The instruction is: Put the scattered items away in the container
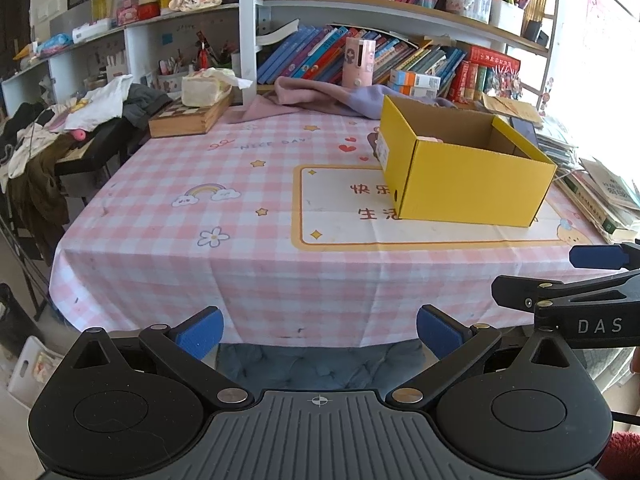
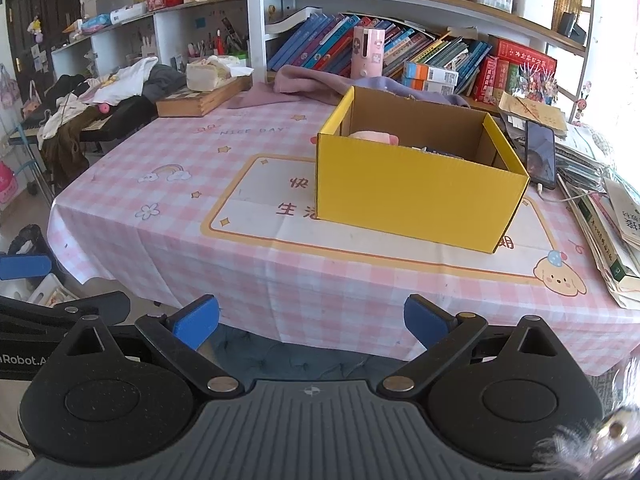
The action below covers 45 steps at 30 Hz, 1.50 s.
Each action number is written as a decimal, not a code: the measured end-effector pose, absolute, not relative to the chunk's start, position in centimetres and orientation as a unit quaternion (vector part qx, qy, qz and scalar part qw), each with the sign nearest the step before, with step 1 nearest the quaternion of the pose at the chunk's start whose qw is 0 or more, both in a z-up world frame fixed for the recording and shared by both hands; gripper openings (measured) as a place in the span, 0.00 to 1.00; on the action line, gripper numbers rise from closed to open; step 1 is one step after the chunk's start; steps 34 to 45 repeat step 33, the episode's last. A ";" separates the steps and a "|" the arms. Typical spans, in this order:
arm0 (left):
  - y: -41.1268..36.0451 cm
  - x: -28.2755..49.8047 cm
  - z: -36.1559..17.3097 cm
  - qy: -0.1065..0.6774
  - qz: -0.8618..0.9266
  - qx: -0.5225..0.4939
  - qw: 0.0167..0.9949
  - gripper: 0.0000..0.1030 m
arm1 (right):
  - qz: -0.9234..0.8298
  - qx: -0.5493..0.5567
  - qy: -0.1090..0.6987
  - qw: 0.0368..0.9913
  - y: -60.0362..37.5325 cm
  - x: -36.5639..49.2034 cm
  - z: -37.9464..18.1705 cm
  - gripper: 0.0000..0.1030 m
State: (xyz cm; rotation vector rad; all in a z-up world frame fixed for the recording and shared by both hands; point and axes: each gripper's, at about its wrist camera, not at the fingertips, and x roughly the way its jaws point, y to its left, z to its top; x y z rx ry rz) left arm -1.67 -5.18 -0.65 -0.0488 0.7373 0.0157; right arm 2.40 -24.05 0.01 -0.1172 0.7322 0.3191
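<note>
Yellow box (image 2: 416, 196) is sitting right of centre on the checked tablecloth (image 2: 180, 236), a pink item (image 2: 374, 136) (partly hidden) lying inside — I'm holding left gripper (image 1: 318, 330) and right gripper (image 2: 312, 318) wide apart, gripping nothing.

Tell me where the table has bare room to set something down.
Free: the checked tablecloth left of the yellow box, out to the wooden case, and the front strip below the box. Crowded: the right edge, with a phone and stacked books.

Yellow box (image 2: 416, 196) on pink-and-white checked tablecloth (image 2: 168, 232); blue fingers (image 2: 196, 320).
</note>
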 end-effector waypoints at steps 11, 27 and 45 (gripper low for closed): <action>-5.7 -1.3 -0.7 0.362 0.007 -0.019 0.932 1.00 | 0.153 -0.055 0.360 0.919 -24.2 2.8 -0.2 0.97; -6.4 -1.2 -0.8 0.362 0.011 -0.016 0.932 1.00 | 0.153 -0.051 0.366 0.916 -24.7 3.1 -0.5 0.97; -6.6 -1.1 -0.9 0.365 0.008 -0.020 0.931 1.00 | 0.151 -0.049 0.371 0.915 -25.0 3.3 -0.7 0.97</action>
